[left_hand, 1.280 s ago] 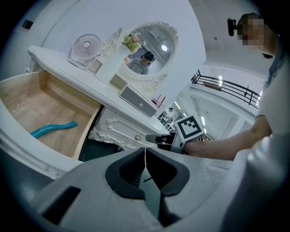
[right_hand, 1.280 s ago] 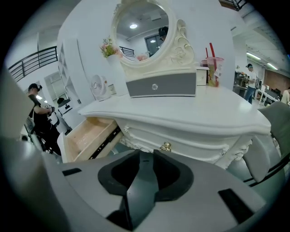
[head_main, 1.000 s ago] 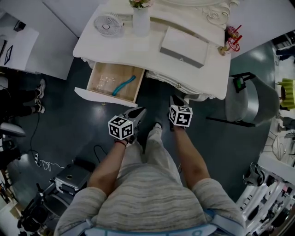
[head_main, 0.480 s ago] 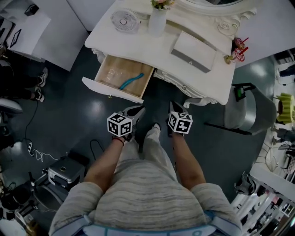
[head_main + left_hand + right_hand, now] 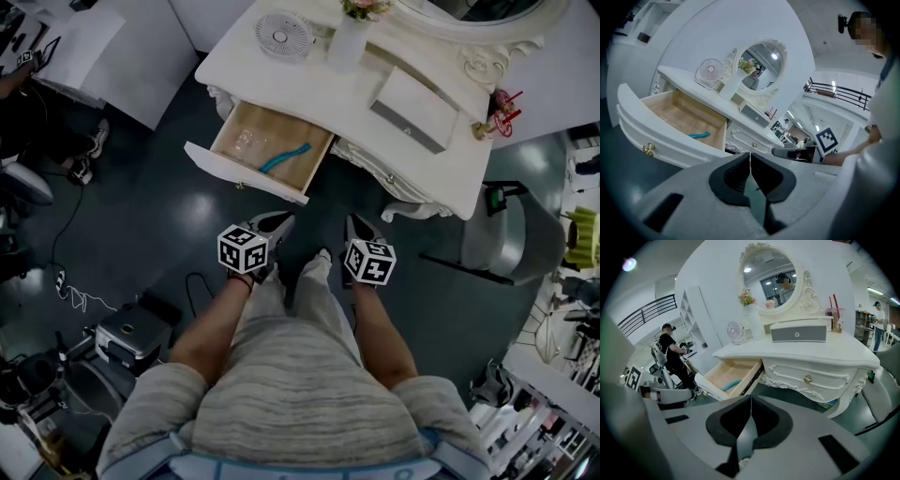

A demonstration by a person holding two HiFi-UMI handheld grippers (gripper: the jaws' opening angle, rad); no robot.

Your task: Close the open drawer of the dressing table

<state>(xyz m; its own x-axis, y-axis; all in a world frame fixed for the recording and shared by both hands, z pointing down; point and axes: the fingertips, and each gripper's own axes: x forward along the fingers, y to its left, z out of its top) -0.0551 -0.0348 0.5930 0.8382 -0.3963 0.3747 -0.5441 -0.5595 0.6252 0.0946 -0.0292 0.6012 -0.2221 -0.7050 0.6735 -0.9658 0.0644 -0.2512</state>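
The left gripper (image 5: 281, 223), fingers pressed together on nothing, hangs in front of the desk (image 5: 291, 84), short of the drawer (image 5: 246, 175). The right gripper (image 5: 356, 225), whose fingers have just been closing with nothing between them, faces the desk's shut middle. A push at one corner could skew the drawer and jam it, and narrow fingertips might slip off its curved front. The drawer juts wide open from the desk's left end. It is pale wood inside, with a teal tool (image 5: 284, 159) lying in it and a brass knob (image 5: 648, 149) on its front.
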